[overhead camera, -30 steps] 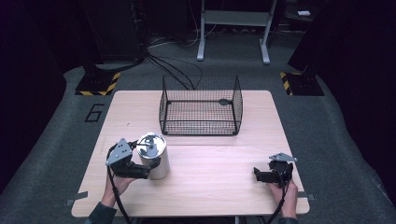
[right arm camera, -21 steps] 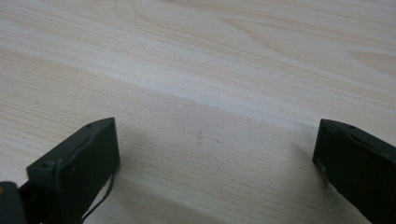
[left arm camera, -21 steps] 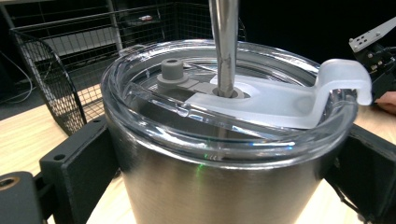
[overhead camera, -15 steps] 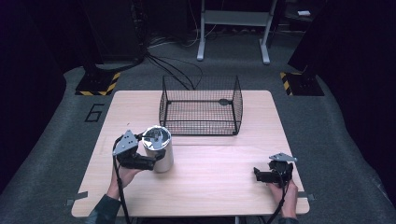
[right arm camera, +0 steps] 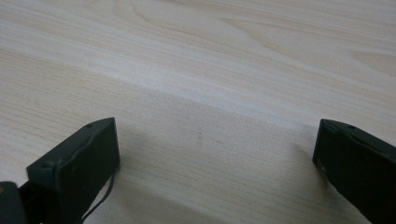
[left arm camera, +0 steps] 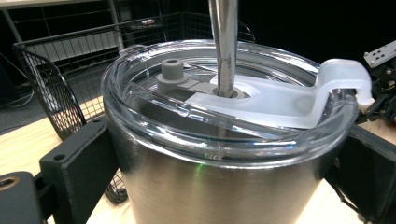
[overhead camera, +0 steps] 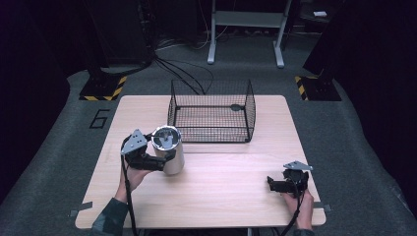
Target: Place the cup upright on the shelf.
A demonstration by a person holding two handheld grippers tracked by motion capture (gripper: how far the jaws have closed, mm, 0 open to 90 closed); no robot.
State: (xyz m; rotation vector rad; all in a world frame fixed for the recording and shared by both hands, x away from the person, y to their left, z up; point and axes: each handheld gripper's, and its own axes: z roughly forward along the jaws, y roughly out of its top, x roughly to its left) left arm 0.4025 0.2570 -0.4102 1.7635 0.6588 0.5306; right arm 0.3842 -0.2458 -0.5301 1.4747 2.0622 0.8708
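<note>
A stainless steel tumbler [overhead camera: 173, 153] with a clear lid [left arm camera: 224, 107] and a metal straw [left arm camera: 224, 42] is at the table's left, just in front of the wire basket [overhead camera: 211, 133]. My left gripper [overhead camera: 164, 160] is shut on the tumbler's body, with one black jaw on each side of it in the left gripper view [left arm camera: 224, 186]. My right gripper [overhead camera: 273, 183] rests low over the wooden table [overhead camera: 221, 201] at the front right. In the right gripper view [right arm camera: 215, 158] its jaws stand wide apart and open, with bare wood between them.
The black wire basket [left arm camera: 51, 79] stands at the table's far middle, close behind the tumbler. Beyond the table are dark floor, cables, a metal stand and yellow-black striped feet. Bare tabletop lies between the two grippers.
My left gripper has carried the tumbler a little to the right and farther away, closer to the basket's front left corner. The right gripper has stayed where it was.
</note>
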